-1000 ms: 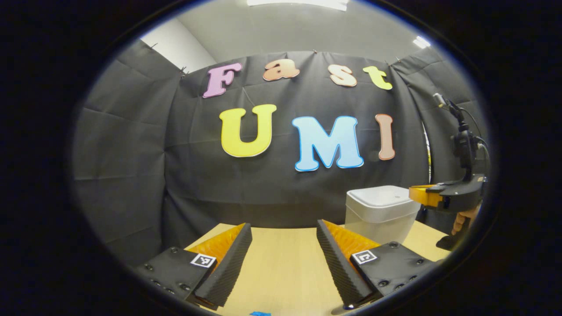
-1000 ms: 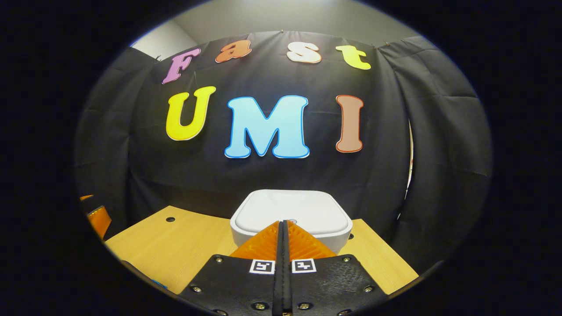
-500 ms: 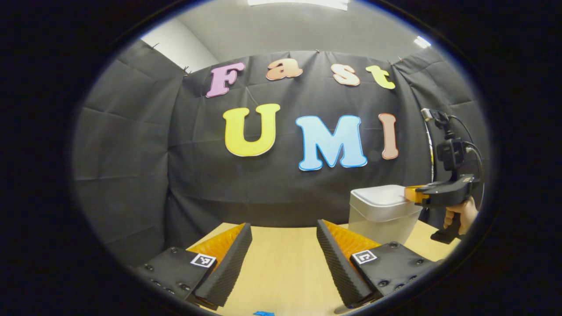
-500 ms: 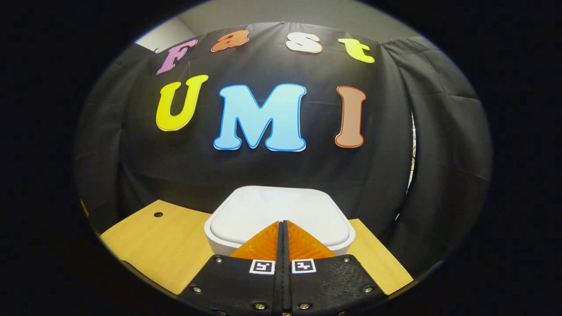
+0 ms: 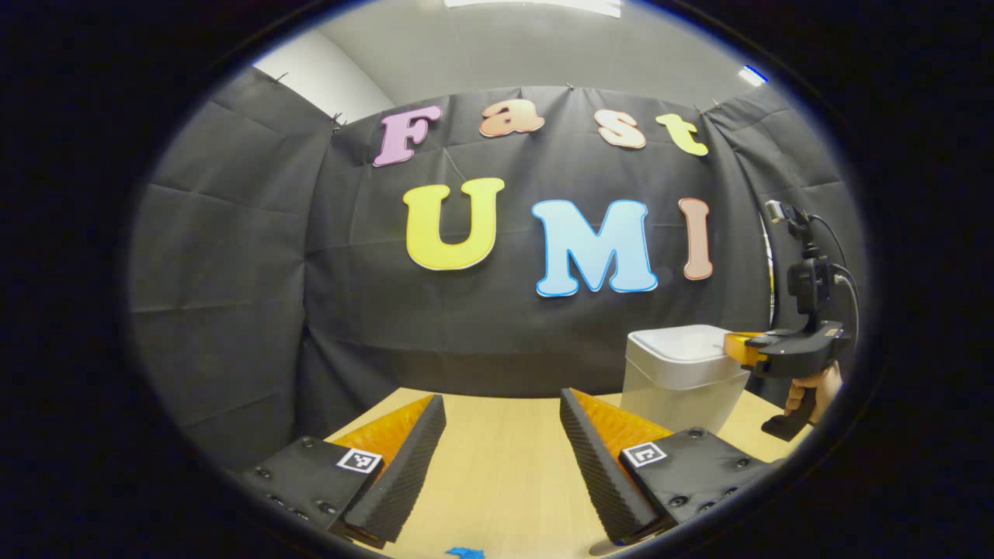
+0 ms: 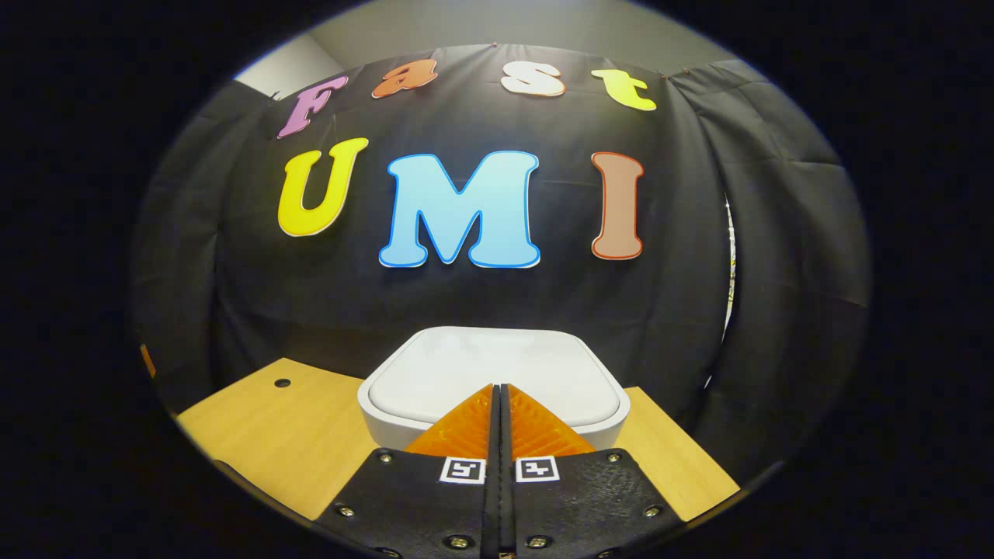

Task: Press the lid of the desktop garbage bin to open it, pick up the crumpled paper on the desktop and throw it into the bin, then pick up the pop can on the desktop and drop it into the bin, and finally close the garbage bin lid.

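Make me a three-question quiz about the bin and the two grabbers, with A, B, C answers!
1. Where is the right gripper?
A. Over the near edge of the bin's lid
B. Flat on the table
C. Behind the bin

2. What colour is the garbage bin?
A. Red
B. White
C. Green

3. How are the left gripper's fingers?
A. Shut together
C. Shut on a can
B. Spread open

Answers:
1. A: in the right gripper view its tips sit over the lid's front edge, and the left gripper view shows it at the bin's top.
2. B: its body and lid look white in both views.
3. B: bare table shows between the fingers.
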`<action>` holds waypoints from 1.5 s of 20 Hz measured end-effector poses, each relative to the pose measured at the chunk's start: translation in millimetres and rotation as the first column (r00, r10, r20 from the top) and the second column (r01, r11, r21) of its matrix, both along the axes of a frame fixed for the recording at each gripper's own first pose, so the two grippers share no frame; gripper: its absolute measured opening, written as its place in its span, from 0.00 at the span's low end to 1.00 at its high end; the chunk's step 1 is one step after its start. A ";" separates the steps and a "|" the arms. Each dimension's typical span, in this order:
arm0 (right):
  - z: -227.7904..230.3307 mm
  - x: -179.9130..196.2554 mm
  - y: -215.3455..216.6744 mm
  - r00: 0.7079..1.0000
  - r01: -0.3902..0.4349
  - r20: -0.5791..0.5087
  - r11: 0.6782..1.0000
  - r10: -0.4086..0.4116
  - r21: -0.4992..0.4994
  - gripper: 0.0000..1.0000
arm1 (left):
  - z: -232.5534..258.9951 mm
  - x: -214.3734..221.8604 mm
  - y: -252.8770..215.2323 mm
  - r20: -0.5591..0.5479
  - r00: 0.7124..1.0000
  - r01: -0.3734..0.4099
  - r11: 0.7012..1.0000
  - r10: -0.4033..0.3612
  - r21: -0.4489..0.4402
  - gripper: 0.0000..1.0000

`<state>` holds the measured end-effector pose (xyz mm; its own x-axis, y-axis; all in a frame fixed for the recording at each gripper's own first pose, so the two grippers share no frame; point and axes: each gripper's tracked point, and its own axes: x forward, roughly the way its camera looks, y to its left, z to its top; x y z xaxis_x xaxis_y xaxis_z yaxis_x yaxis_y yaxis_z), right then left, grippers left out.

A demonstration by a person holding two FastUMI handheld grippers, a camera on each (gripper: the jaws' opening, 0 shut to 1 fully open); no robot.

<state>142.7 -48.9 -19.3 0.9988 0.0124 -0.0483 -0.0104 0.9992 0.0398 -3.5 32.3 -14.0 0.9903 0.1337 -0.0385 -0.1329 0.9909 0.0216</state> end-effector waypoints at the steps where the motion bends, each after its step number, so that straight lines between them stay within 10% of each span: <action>1: -0.2 -0.1 0.6 1.000 -0.007 -0.006 1.000 0.007 0.013 0.00 | 2.5 -0.2 -0.2 0.006 1.000 0.000 1.000 0.000 0.002 0.97; 30: 92.8 -92.1 6.5 0.983 0.041 0.180 0.999 -0.036 -0.028 0.03 | 2.8 -18.0 15.8 0.024 1.000 -0.002 1.000 0.002 -0.017 1.00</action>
<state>50.6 -42.4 73.5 0.9910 -0.0249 0.1316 0.0239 0.9997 0.0094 -21.6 48.1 -11.2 0.9907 0.1349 -0.0166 -0.1349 0.9909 0.0017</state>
